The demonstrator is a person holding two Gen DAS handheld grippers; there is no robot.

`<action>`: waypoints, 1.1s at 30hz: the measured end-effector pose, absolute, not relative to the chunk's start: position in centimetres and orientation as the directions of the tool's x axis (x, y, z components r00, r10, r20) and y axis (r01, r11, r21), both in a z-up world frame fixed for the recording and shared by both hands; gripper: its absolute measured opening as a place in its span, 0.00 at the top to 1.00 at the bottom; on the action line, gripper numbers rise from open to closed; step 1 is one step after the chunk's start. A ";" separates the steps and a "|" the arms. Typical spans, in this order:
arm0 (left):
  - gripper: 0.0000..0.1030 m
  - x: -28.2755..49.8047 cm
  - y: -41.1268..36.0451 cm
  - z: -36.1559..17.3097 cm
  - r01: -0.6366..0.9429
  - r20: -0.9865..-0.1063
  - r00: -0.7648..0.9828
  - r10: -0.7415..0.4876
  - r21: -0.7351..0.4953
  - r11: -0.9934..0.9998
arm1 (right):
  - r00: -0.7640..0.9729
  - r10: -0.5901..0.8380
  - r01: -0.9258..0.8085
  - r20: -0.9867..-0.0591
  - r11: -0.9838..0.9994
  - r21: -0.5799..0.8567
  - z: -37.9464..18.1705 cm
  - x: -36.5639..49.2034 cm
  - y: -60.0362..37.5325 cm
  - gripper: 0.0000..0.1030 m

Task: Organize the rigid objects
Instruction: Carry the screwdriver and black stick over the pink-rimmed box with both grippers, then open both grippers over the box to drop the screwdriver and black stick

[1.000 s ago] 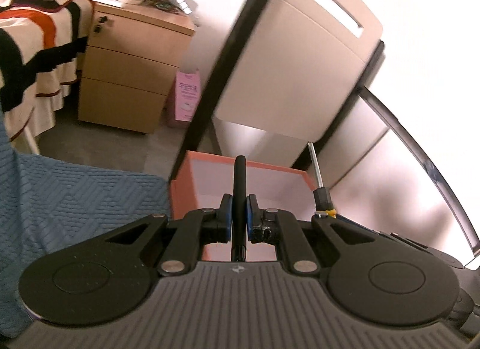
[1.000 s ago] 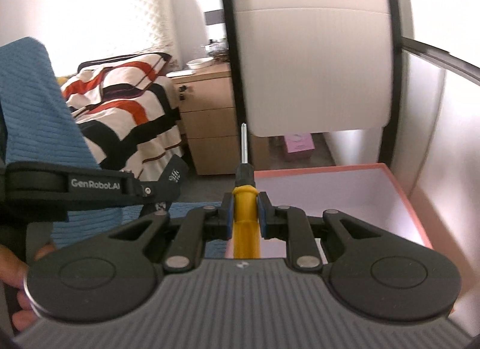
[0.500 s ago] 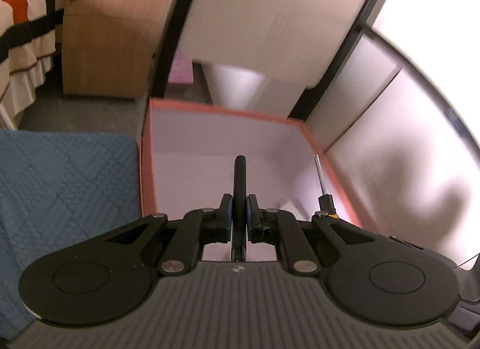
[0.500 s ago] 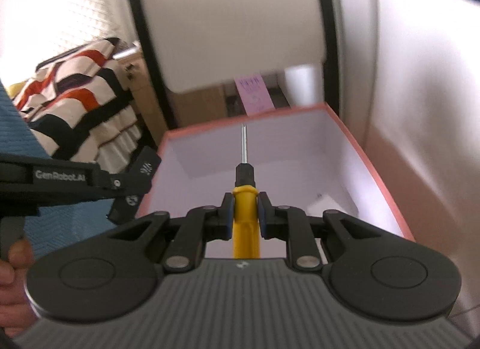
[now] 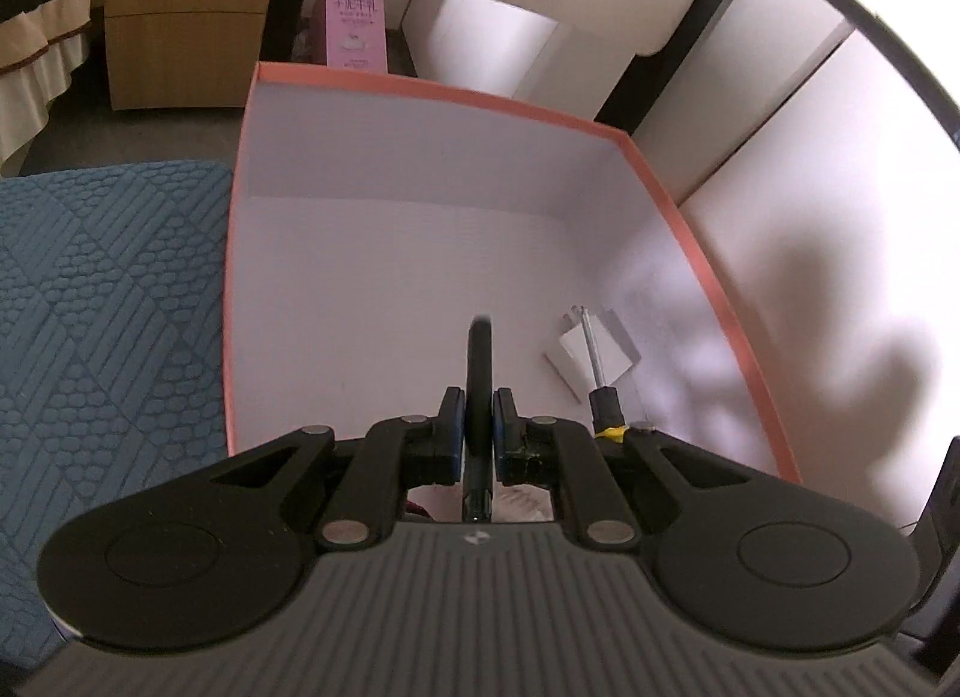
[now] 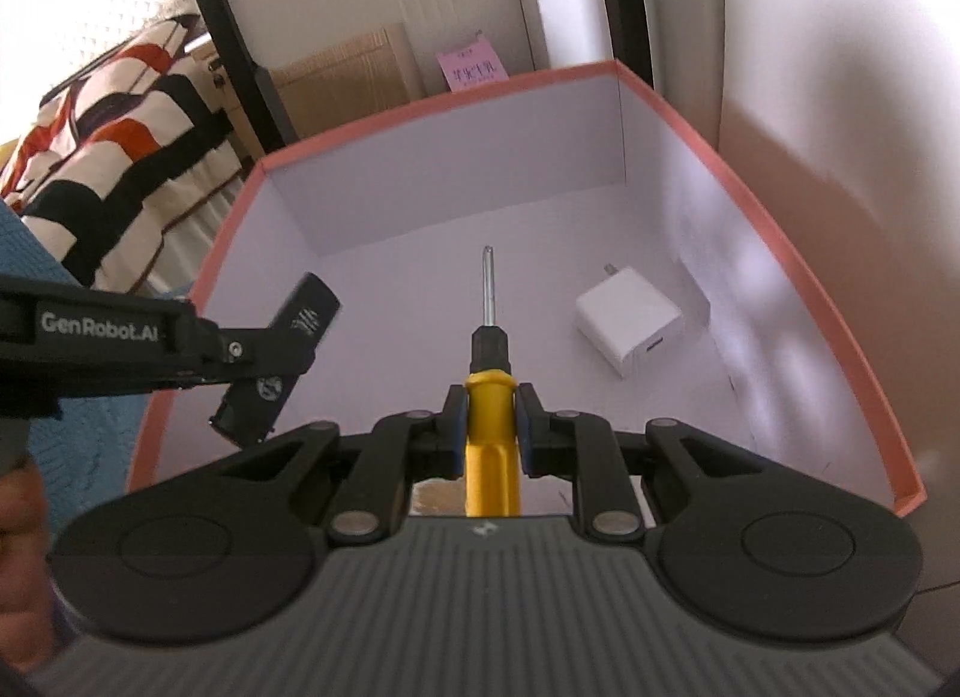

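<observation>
Your right gripper (image 6: 490, 424) is clenched on the yellow screwdriver (image 6: 489, 397), tip pointing up-frame over the pink box (image 6: 780, 253). Left gripper (image 5: 479, 421) grips a black bar (image 5: 480, 373), mid-frame, also over the box. Charger (image 6: 630, 328) lies right of the tip, so drop left.

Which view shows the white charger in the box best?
The right wrist view: the white charger lies unobstructed on the floor of the box, prongs and port visible. In the left wrist view it is smaller, and the screwdriver shaft crosses it.
</observation>
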State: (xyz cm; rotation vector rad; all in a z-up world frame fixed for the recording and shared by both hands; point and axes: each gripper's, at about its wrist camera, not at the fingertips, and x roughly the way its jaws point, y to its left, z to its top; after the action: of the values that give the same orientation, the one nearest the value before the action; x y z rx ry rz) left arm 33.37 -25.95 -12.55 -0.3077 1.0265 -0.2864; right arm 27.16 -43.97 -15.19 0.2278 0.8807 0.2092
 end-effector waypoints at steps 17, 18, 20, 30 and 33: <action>0.88 31.1 -24.7 -7.8 0.114 -0.743 0.580 -0.334 -0.332 0.936 | 0.675 0.267 -0.068 -0.688 0.951 0.302 -11.0 25.9 -44.9 0.80; 0.88 30.7 -24.5 -7.2 0.118 -0.734 0.593 -0.332 -0.329 0.937 | 0.685 0.269 -0.075 -0.677 0.950 0.302 -10.3 25.6 -44.8 0.80; 0.88 30.0 -24.0 -5.8 0.124 -0.713 0.617 -0.335 -0.332 0.935 | 0.707 0.273 -0.089 -0.653 0.949 0.301 -8.6 25.1 -44.6 0.80; 0.88 24.8 -21.0 1.1 0.163 -0.613 0.709 -0.348 -0.338 0.927 | 0.774 0.282 -0.131 -0.566 0.947 0.293 -2.7 21.4 -43.0 0.80; 0.88 23.5 -20.3 2.3 0.160 -0.583 0.727 -0.362 -0.370 0.915 | 0.786 0.271 -0.126 -0.555 0.950 0.285 -1.3 20.3 -43.0 0.80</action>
State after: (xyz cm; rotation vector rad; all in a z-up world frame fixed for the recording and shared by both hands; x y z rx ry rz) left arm 23.47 -20.29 2.27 -0.3056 0.7012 -0.2928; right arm 20.29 -42.97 -1.34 0.2393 0.6314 0.2165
